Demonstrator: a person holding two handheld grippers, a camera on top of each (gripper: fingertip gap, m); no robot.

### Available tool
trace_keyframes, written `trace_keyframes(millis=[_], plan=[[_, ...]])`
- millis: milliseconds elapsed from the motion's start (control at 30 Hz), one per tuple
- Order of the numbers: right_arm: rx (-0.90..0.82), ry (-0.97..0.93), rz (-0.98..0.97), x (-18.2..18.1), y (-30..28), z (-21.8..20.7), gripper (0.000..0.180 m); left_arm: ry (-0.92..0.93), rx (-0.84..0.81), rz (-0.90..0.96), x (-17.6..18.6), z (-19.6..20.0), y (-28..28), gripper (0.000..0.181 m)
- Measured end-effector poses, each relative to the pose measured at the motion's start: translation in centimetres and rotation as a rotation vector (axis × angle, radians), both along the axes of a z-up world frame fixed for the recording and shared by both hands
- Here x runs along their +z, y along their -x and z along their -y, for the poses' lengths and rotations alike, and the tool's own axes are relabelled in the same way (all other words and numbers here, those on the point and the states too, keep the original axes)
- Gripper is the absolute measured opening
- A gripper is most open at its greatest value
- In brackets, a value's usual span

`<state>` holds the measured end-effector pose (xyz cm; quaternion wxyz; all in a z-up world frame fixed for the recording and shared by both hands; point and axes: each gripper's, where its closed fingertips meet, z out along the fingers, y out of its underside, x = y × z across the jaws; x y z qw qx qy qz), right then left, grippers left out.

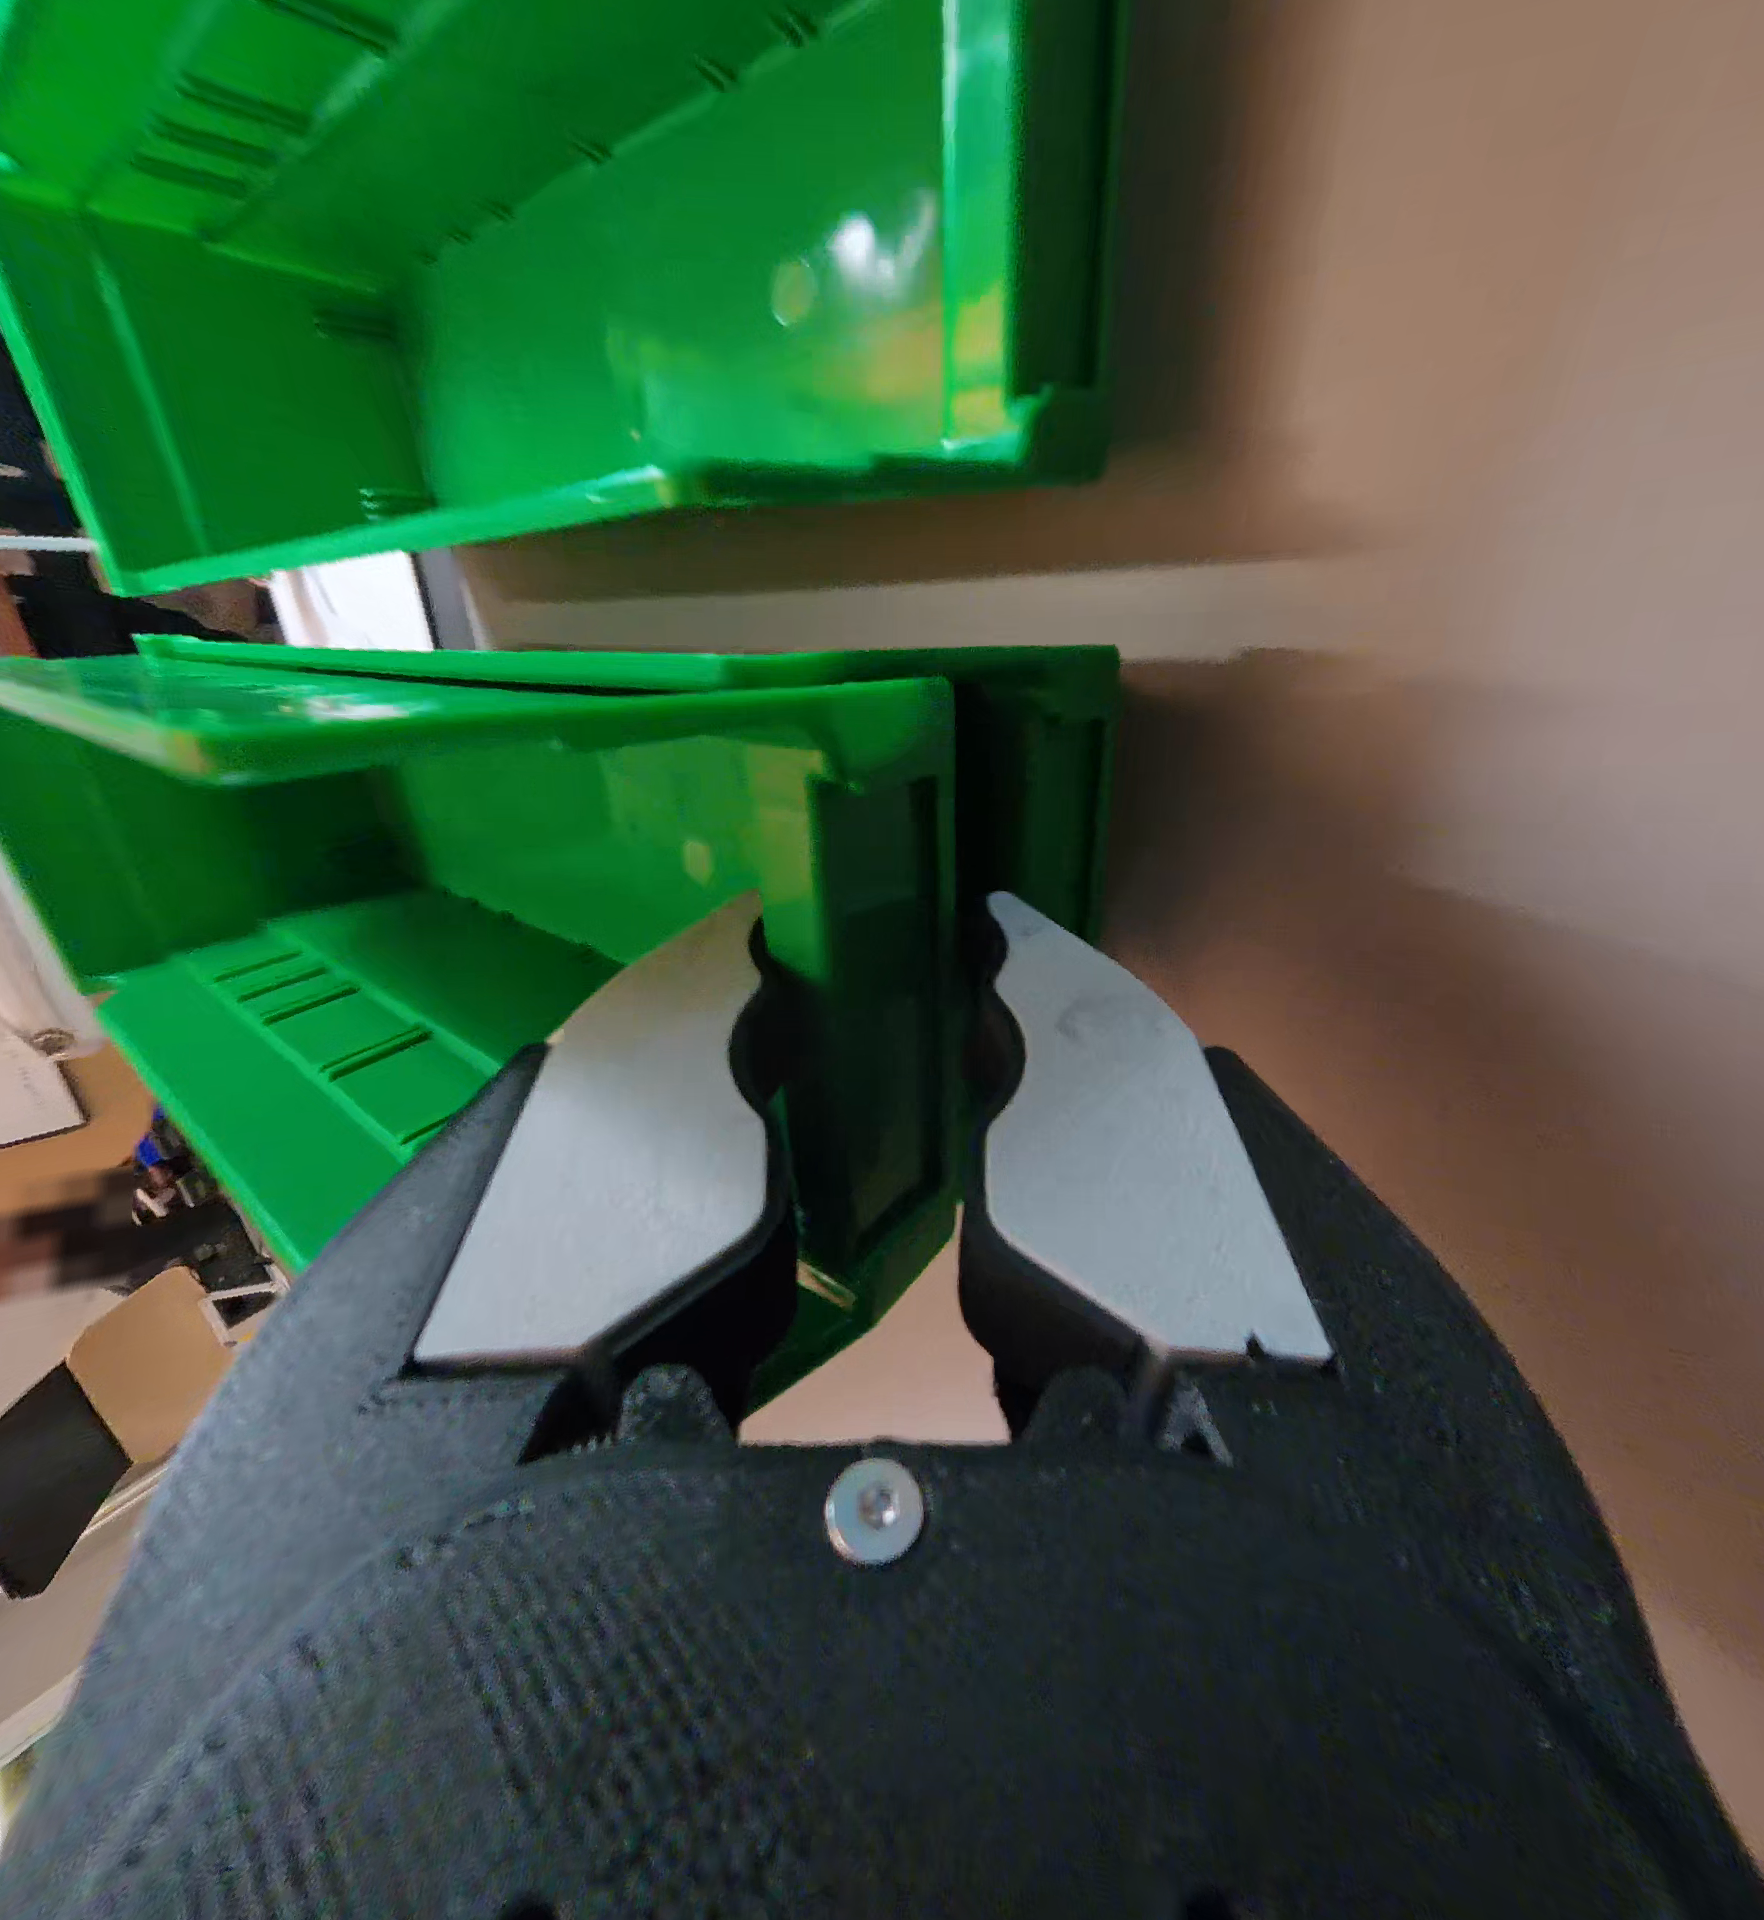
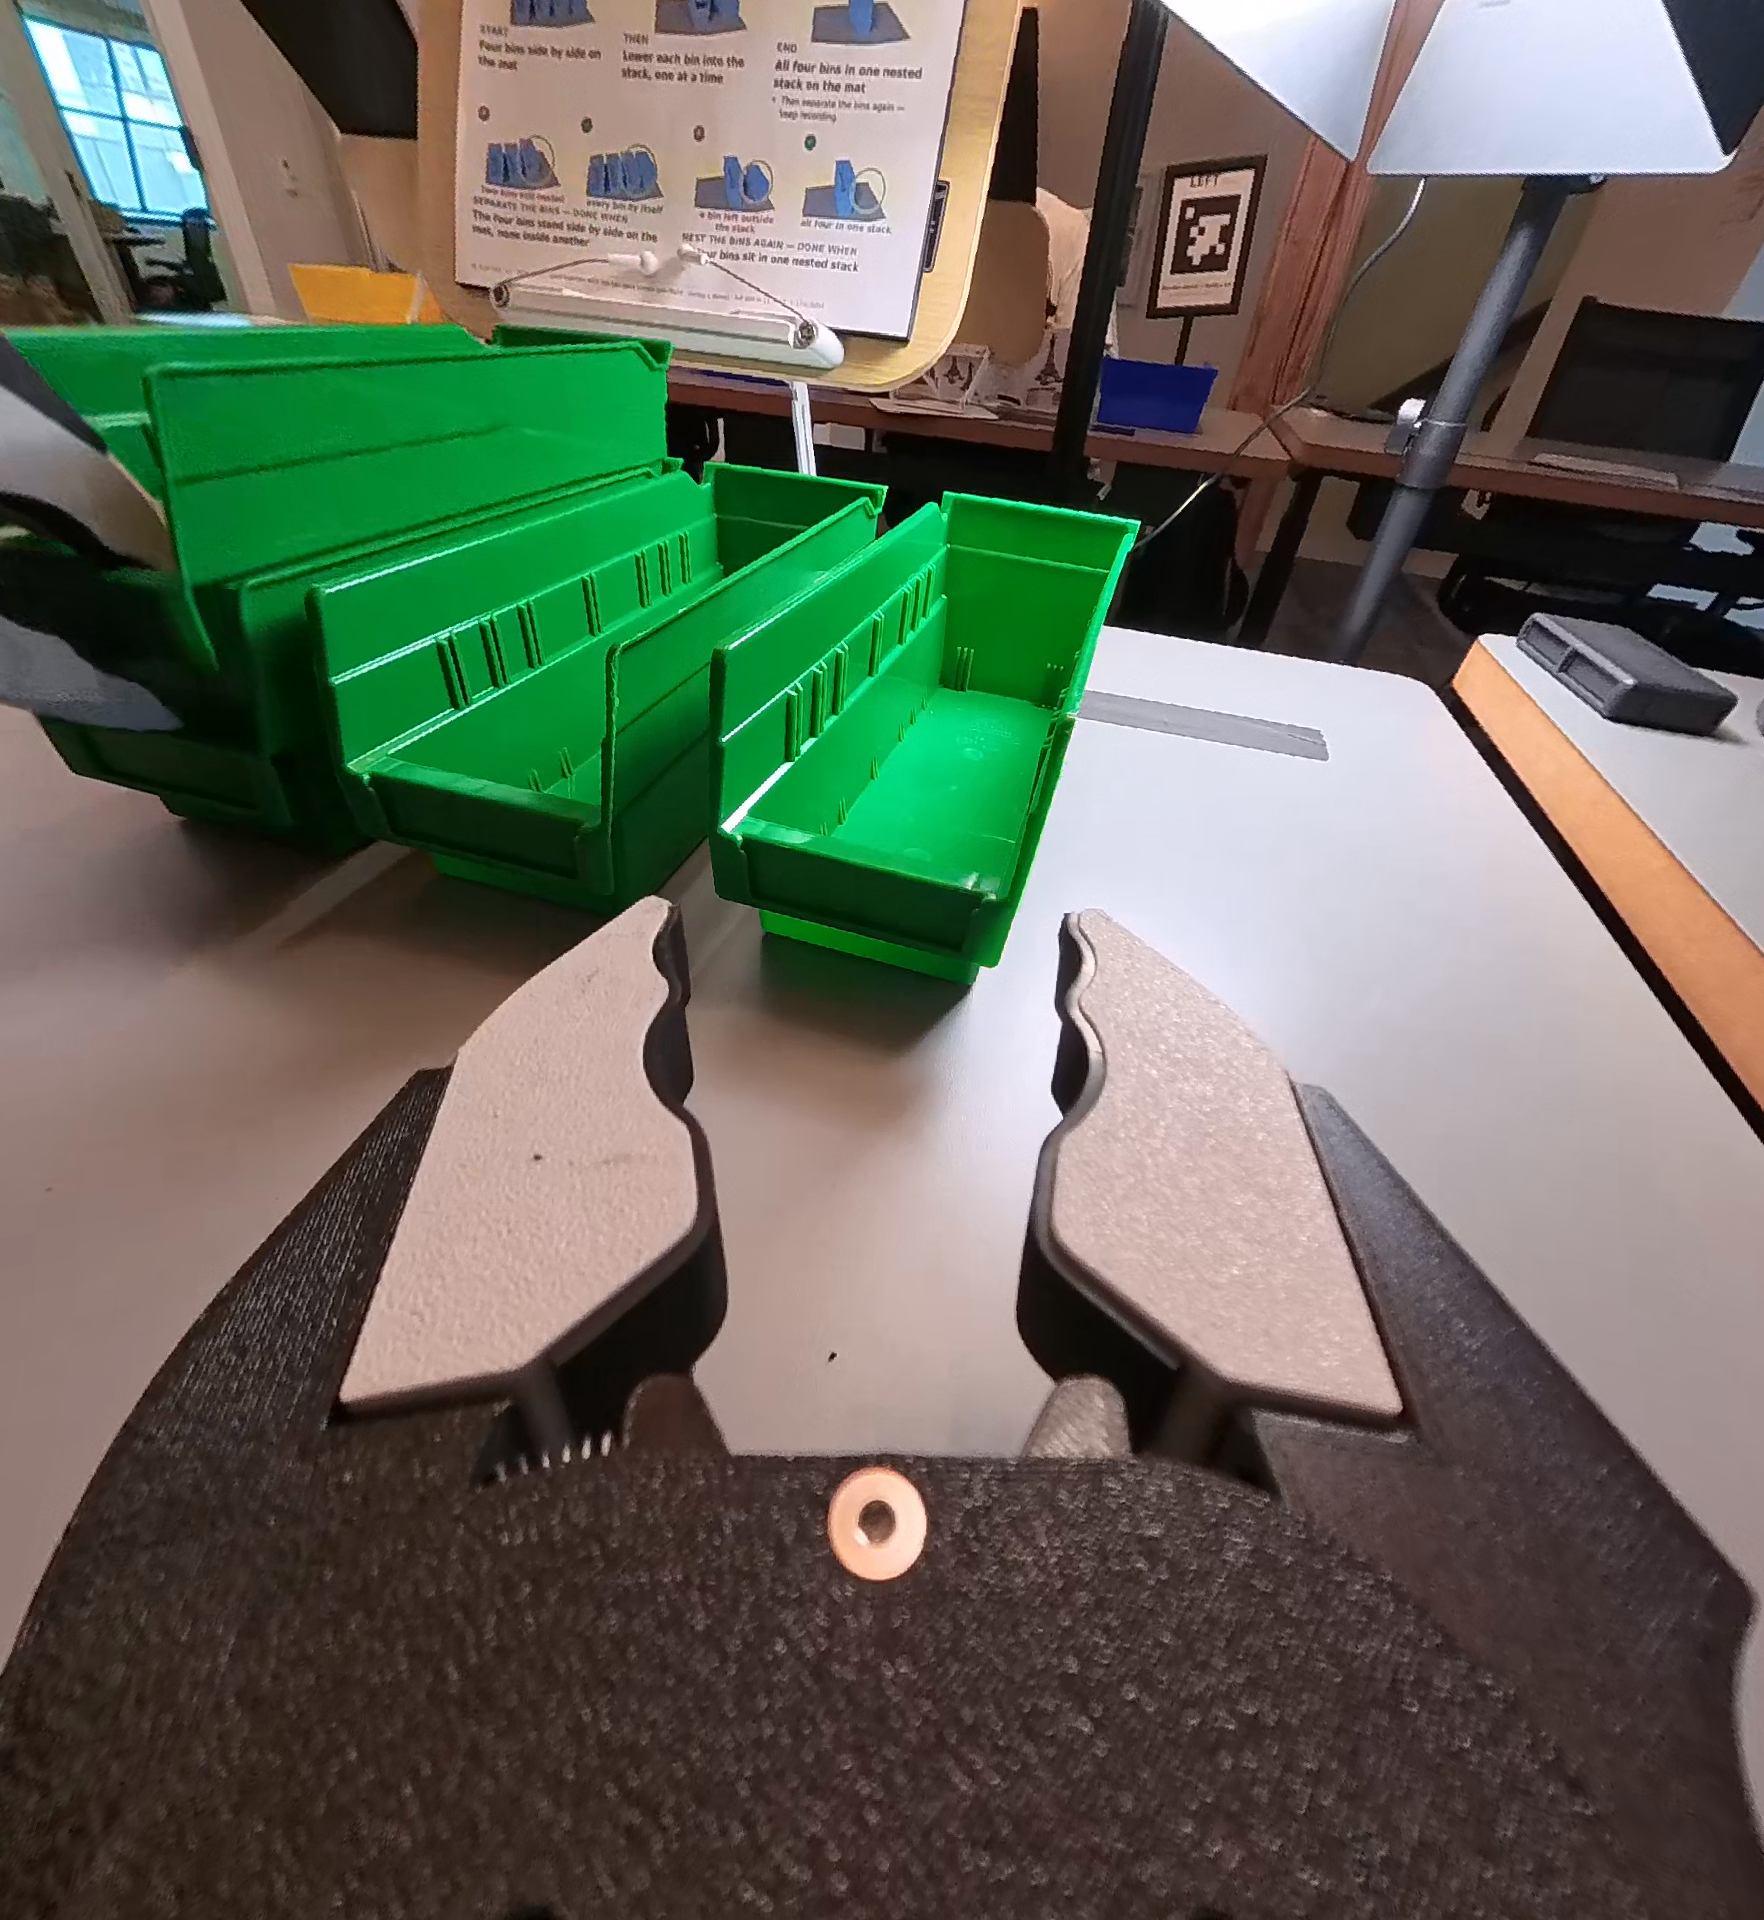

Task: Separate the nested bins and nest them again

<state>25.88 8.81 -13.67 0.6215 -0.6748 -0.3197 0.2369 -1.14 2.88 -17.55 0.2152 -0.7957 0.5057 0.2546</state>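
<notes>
Several green plastic bins stand on the grey table (image 2: pixel 1273 1039). One single bin (image 2: pixel 909 748) is on the right and another (image 2: pixel 545 727) beside it. At the left, a bin (image 2: pixel 410 457) is tilted up out of an outer bin (image 2: pixel 192 769). My left gripper (image 1: pixel 876 914) is shut on the end wall of this tilted bin (image 1: pixel 597 831); the outer bin's end (image 1: pixel 1044 779) shows just behind it. The left gripper also shows at the left edge of the right wrist view (image 2: pixel 166 634). My right gripper (image 2: pixel 873 987) is open and empty, low over the table in front of the single bin.
A sheet with pictures on a wooden stand (image 2: pixel 712 156) rises behind the bins. A lamp pole (image 2: pixel 1460 436) stands at the back right. A second table with dark devices (image 2: pixel 1626 675) adjoins on the right. A grey tape strip (image 2: pixel 1200 722) lies on the table. The grippers' ends are close to 30 cm from one another.
</notes>
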Motion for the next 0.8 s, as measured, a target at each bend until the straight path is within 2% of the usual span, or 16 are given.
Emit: trace_keyframes(millis=[100,233,433,567,700,800], plan=[[-0.004,-0.004,-0.004,0.1,-0.1,0.0,0.067,-0.047,-0.007,-0.003,0.0,-0.3,0.2,0.033],[-0.004,-0.001,0.0,0.0,0.0,0.0,0.066,-0.034,-0.011,0.094,0.6,0.3,-1.0,0.053],[-0.001,0.001,0.01,-0.2,0.1,0.0,0.066,-0.051,-0.033,0.226,2.1,1.0,-2.5,0.053],[0.001,-0.002,0.014,-0.2,0.2,0.0,0.066,-0.028,-0.019,0.205,1.0,1.1,-2.1,0.053],[0.002,-0.002,0.016,-0.3,0.2,0.0,0.065,-0.053,-0.019,0.11,-0.2,0.5,-1.1,0.038],[0.002,0.001,0.015,-0.3,0.2,0.0,0.065,-0.049,-0.015,0.119,0.0,0.3,-1.0,0.03]])
